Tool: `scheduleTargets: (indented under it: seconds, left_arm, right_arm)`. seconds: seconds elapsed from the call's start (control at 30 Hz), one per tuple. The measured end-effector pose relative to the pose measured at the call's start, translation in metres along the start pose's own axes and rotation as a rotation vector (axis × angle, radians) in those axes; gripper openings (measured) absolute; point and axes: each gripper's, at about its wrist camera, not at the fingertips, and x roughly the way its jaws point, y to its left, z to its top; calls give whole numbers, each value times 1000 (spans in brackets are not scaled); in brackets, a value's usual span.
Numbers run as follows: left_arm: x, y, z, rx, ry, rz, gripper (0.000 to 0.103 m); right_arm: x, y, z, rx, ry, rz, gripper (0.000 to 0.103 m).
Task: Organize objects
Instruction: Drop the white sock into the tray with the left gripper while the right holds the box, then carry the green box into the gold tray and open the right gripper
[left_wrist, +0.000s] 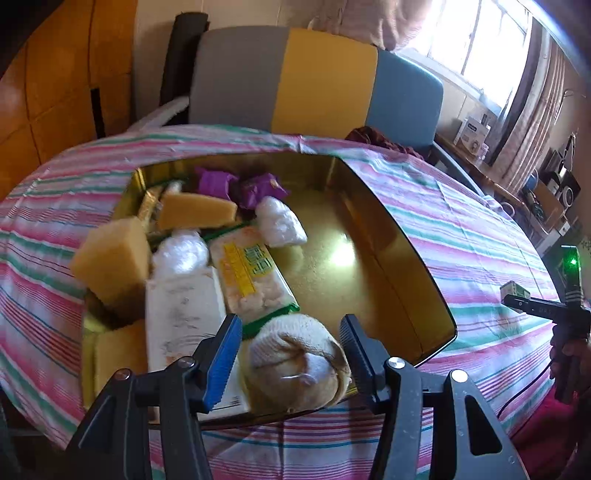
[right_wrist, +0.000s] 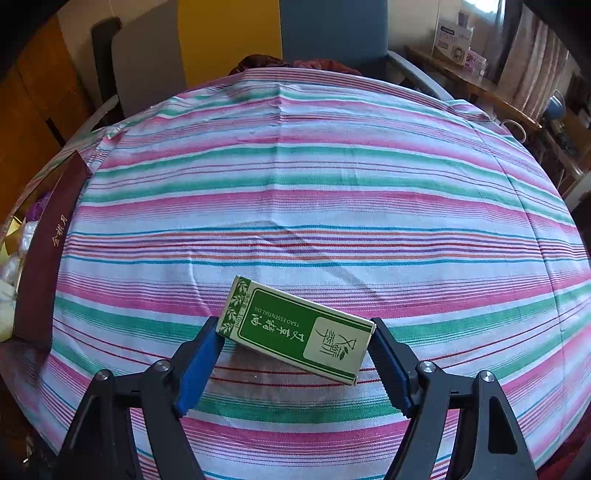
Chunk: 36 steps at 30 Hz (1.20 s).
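A gold tin box (left_wrist: 402, 258) sits on the striped tablecloth (left_wrist: 480, 236). It holds yellow sponges (left_wrist: 110, 258), purple packets (left_wrist: 240, 184), white bags (left_wrist: 280, 221), a snack pack (left_wrist: 251, 277) and a white carton (left_wrist: 184, 314). My left gripper (left_wrist: 291, 354) is open, its fingers either side of a rolled cream sock (left_wrist: 299, 362) at the box's near edge. My right gripper (right_wrist: 295, 350) is shut on a green and cream essential oil box (right_wrist: 299, 328), held above the cloth. It also shows in the left wrist view (left_wrist: 517, 291).
A grey, yellow and blue chair back (left_wrist: 314, 81) stands behind the table. The tin's dark red side (right_wrist: 44, 258) is at the left of the right wrist view. A cluttered wooden shelf (left_wrist: 535, 192) stands at the right.
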Motion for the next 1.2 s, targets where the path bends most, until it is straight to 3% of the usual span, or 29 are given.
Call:
scheduleTargets:
  seconds: [0.2, 0.33, 0.67, 0.8, 0.93, 1.2]
  left_arm:
    - [-12, 4, 1, 1, -32, 45, 56]
    - [-20, 14, -2, -20, -46, 87, 56]
    - [-44, 38, -4, -65, -115, 183, 56]
    - [-50, 48, -4, -91, -131, 198, 56]
    - [-52, 57, -7, -112, -134, 210, 56]
    - [-51, 70, -10, -145, -126, 230, 60]
  right_arm:
    - [-18, 14, 4, 0, -49, 34, 78]
    - [-30, 48, 9, -34, -82, 93, 78]
    - [-61, 199, 24, -195, -133, 351, 78]
    - [-57, 253, 30, -269, -119, 394, 78]
    - [-39, 290, 34, -322, -70, 385, 78]
    - [5, 328, 37, -414, 0, 246, 79]
